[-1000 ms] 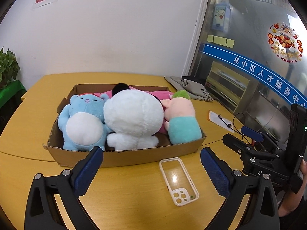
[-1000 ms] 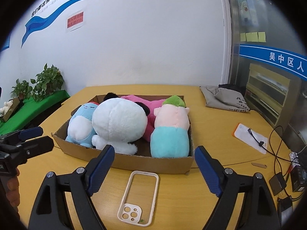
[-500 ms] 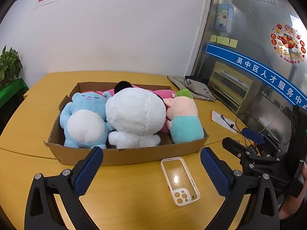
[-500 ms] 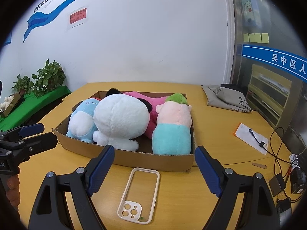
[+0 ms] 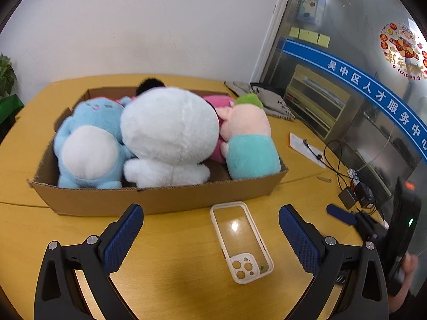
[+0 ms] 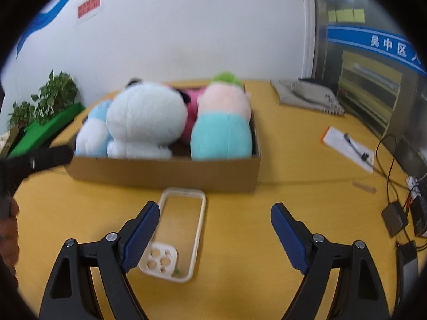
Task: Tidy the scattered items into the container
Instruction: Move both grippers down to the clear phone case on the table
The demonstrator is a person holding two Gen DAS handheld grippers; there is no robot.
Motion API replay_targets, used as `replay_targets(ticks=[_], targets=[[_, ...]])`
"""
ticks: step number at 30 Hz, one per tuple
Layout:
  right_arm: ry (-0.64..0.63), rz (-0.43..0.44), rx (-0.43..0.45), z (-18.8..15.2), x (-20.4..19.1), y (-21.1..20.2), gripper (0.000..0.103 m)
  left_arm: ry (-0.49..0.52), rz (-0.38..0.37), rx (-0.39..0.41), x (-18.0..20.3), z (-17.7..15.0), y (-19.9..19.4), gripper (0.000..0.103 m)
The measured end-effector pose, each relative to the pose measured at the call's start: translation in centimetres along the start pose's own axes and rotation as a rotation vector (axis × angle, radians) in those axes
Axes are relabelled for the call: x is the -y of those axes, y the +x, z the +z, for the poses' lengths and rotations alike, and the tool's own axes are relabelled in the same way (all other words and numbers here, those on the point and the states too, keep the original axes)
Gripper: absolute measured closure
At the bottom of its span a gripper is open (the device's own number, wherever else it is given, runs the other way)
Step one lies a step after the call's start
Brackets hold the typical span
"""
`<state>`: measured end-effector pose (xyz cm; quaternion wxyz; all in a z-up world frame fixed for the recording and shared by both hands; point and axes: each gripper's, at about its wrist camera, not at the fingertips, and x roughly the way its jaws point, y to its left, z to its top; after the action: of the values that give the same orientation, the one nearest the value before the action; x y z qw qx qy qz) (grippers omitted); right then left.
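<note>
Both grippers have sunk toward the table since the earlier frames, so the phone case [image 5: 241, 241] and the cardboard box [image 5: 160, 200] now loom larger in each view. That clear case with its pale rim lies flat on the yellow table [image 5: 173, 266], camera cut-outs toward the viewer, just in front of the box's near wall and outside it. The left gripper [image 5: 210, 237] hangs above it with its jaws spread wide, the case lying between the two blue pads, nearer the right one, and touched by neither. The right gripper [image 6: 214, 236] is likewise spread wide and holds nothing; its left pad overlaps the case's left edge in the picture, though whether they touch I cannot tell.

Inside the box sit the plush toys side by side: a blue toy [image 5: 89, 144] on the left, a big white toy [image 5: 170, 133] in the middle, a pink one [image 5: 217, 101] largely hidden behind it, and a pink-faced toy in teal with a green cap [image 5: 249, 144] on the right.

Beyond the box a folded grey cloth [image 5: 267, 98] lies near the far edge. To the right are a white card [image 5: 307, 149] and black cables [image 5: 336, 160].
</note>
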<state>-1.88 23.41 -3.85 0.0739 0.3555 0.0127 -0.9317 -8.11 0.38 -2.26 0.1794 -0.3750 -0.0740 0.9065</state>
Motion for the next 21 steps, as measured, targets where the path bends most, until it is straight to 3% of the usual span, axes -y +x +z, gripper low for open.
replay_targets(ticks=[6,12,15,16,17,19,21], targets=[[0.018,0.009,-0.132,-3.9,0.2,3.9,0.020,0.019,-0.006,-0.136,0.5,-0.8,5.9,0.004],[-0.012,0.023,-0.195,-5.7,-0.7,5.8,0.025,-0.031,-0.033,-0.264,0.4,-1.8,11.6,0.023],[-0.027,0.029,-0.205,-6.2,-1.1,6.2,0.036,-0.011,-0.018,-0.307,0.9,-2.5,13.5,0.044],[-0.031,0.030,-0.203,-6.3,-1.2,6.1,0.037,-0.012,-0.016,-0.328,1.0,-2.8,14.1,0.065],[-0.031,0.033,-0.204,-6.3,-1.3,6.0,0.040,-0.007,-0.010,-0.333,1.1,-2.9,14.3,0.079],[-0.040,0.047,-0.205,-6.4,-1.6,5.8,0.049,0.018,0.014,-0.335,1.4,-3.1,14.5,0.085],[-0.058,0.071,-0.206,-6.5,-2.1,5.4,0.070,0.016,0.014,-0.336,1.3,-3.2,14.4,0.089]])
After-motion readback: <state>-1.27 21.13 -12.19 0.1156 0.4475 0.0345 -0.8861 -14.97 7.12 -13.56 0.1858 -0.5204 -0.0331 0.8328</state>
